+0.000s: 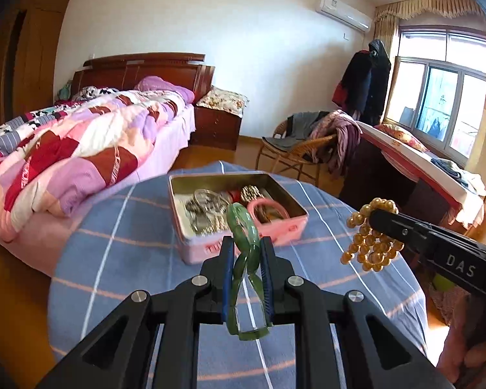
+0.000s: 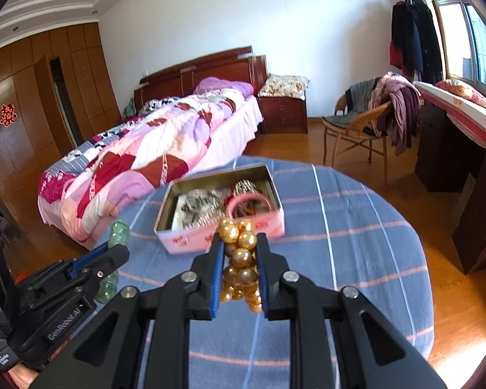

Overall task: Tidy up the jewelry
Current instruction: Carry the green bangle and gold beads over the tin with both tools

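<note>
A pink tin box (image 1: 243,243) (image 2: 191,238) stands open on the round table with the blue plaid cloth (image 1: 129,259) (image 2: 356,243). Inside lie silver pieces, a pink bangle (image 1: 269,206) (image 2: 248,199) and gold items. My left gripper (image 1: 247,243) is shut on a green jade bangle (image 1: 243,227), held upright just in front of the box; it also shows in the right wrist view (image 2: 118,231). My right gripper (image 2: 239,238) is shut on a gold bead bracelet (image 2: 239,249) (image 1: 369,246), held above the cloth to the right of the box.
A bed with a patchwork quilt (image 1: 64,155) (image 2: 145,149) lies beyond the table on the left. A wicker chair with clothes (image 1: 307,142) (image 2: 366,120) and a dark desk (image 2: 453,149) stand at the right. Wooden floor surrounds the table.
</note>
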Tool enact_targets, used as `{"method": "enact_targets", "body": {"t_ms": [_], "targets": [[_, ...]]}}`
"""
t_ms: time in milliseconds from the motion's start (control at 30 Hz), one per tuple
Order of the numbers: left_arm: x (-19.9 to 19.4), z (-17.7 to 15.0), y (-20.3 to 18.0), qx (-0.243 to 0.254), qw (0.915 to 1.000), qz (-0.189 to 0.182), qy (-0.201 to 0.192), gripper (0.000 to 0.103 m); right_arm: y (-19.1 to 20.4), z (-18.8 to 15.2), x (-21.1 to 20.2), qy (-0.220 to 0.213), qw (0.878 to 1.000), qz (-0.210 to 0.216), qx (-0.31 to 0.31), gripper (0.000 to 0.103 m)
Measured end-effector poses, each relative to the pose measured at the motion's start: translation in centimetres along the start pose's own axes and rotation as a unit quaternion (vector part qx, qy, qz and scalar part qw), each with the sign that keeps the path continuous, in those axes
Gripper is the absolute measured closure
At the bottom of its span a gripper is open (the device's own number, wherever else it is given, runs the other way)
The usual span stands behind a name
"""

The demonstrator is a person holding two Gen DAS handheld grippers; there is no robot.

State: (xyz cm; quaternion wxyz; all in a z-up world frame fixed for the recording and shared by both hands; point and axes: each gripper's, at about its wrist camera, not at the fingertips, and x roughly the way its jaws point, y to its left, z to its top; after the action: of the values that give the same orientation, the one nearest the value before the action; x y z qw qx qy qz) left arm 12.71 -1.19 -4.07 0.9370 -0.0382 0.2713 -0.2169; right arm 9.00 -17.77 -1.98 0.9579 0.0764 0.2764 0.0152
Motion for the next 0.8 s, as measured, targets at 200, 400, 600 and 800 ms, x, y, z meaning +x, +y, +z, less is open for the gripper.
{"method": "enact_targets", "body": {"t_ms": [200,400,600,800], "targets": [[2.1,1.4,0.7,0.001,0.9999,0.010,0.001,0.088,1.1,2.2,2.5,-0.009,1.000,-0.005,-0.010,0.082],[3.5,2.4,1.1,0.008,0.9997,0.022,0.001,0.088,1.4,3.5,4.7,-0.010,1.000,-0.004,-0.005,0.082],[5.0,3.5,1.5,0.006,0.9996,0.028,0.000,0.088,1.3,4.5,5.7,-0.014,1.000,-0.009,-0.005,0.082],[6.5,4.3,1.8,-0.006,0.9996,0.028,0.001,0.088,1.1,5.3,7.3,-0.008,1.000,-0.019,-0.009,0.082]]}}
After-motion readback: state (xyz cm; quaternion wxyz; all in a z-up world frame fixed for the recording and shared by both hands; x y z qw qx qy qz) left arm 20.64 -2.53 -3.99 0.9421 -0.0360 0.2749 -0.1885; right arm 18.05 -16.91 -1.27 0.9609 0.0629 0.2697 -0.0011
